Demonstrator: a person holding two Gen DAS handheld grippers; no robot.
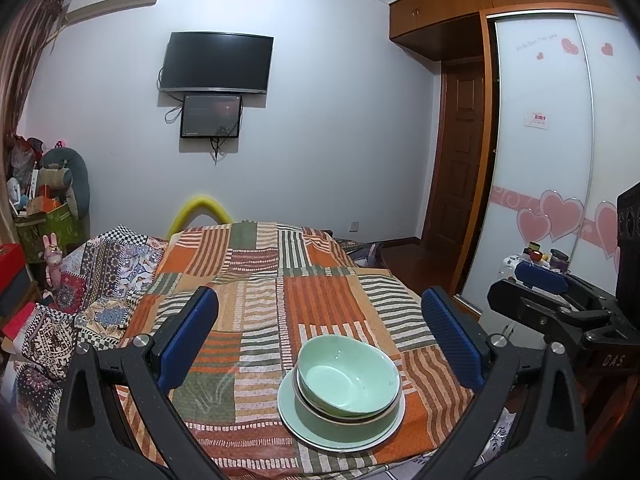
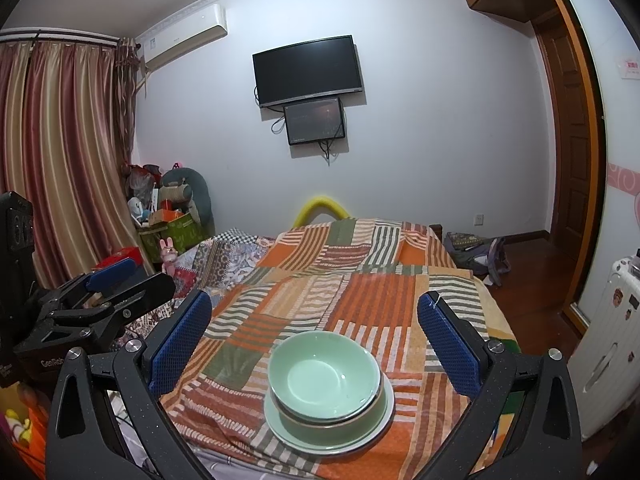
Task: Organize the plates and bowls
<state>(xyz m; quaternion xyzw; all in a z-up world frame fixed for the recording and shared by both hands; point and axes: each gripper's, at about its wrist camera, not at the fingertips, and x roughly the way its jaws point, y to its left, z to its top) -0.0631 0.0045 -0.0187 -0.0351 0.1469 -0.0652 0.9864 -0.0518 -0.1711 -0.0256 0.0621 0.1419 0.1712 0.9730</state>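
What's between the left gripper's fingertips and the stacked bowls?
Only bare patchwork cloth. In the left wrist view, the open left gripper hangs above the bowl stack on its green plate, touching nothing. The right wrist view shows the same for the right gripper.

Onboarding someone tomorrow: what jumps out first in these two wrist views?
The pale green bowls stacked on a green plate sit near the front edge of the orange striped patchwork cloth, low in both views. Both the left gripper and right gripper hang open above the stack, touching nothing. Behind, a dark TV is mounted on the white wall.
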